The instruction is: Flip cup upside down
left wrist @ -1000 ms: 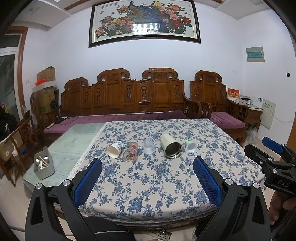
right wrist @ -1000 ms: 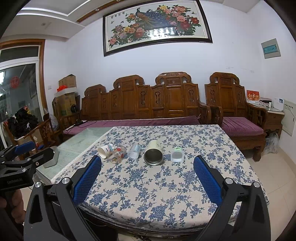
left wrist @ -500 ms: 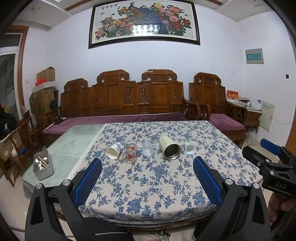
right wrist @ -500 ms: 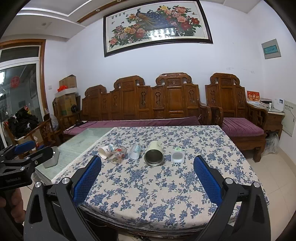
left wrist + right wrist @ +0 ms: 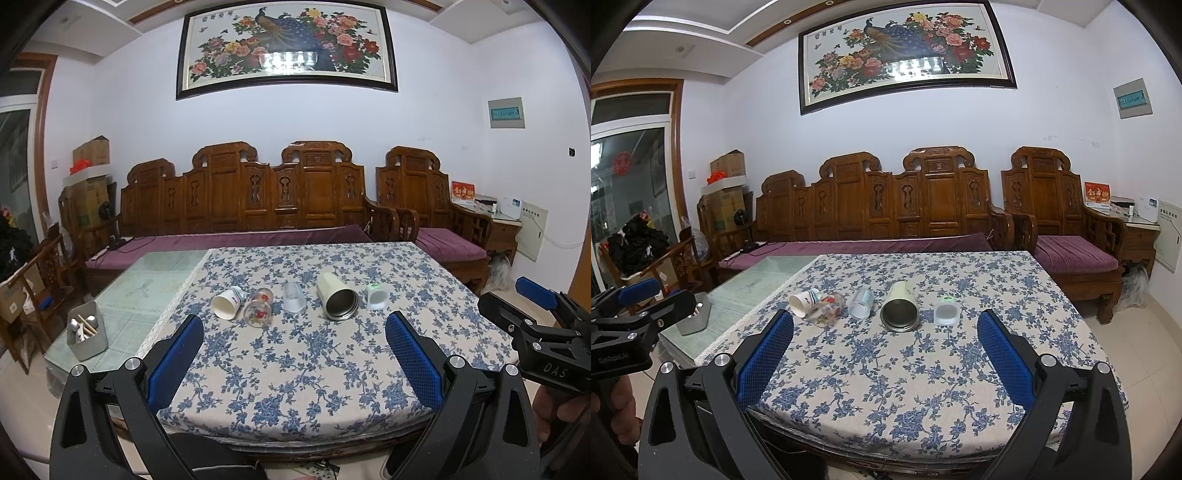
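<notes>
Both grippers hang short of the table, nothing held: left gripper (image 5: 293, 354) and right gripper (image 5: 884, 350) each w/ jaws spread wide. Five cups lie on their sides in a row on the floral tablecloth (image 5: 314, 369), at 12 o'clock from either gripper: paper cup (image 5: 227, 302), flowered glass (image 5: 258, 314), clear cup (image 5: 293, 301), steel-lined tumbler (image 5: 338, 301), small white cup (image 5: 376, 297). Best approach, imo: come in low, pinch one across the wall, roll wrist till rim faces down. Readable text: "DAS" on the right gripper's body; cup labels too small to read.
</notes>
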The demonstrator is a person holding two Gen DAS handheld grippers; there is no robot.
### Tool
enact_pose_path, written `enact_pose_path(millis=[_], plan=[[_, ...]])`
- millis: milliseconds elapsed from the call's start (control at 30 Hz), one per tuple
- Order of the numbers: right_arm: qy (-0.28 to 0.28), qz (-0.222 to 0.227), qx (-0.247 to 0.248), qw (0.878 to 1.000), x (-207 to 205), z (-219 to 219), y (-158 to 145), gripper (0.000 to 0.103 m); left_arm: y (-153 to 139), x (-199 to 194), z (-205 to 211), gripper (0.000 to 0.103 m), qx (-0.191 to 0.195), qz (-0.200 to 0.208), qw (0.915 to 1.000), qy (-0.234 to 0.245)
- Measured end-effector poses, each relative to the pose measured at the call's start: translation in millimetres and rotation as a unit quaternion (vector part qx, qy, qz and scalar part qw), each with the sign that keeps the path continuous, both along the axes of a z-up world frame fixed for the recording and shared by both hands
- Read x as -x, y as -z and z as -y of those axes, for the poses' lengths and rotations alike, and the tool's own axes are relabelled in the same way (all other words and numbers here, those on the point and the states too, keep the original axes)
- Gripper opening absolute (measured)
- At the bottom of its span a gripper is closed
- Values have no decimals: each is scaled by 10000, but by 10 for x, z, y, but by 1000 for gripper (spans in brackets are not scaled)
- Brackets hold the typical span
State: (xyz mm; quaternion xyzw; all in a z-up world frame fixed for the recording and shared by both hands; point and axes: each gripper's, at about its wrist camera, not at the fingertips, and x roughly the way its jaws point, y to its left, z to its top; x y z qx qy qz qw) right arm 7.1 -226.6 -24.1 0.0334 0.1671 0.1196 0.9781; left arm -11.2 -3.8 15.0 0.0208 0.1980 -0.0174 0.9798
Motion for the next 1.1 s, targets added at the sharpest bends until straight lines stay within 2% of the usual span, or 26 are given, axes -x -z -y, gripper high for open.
enact_pose_path(millis=[767,900,1100], plan=[[-8,-69,-15,10000,-32,-14,-42,100,35,-16,8,95,-20,-84,10000,-2],[-17,-170,3,9999,-159,4,-3,100,43,-148,-6,95,-74,-232,9997,25],[-139,-385,11,9992,-571,19,153,100,112,-567,-47,95,-234,-623,9976,168]])
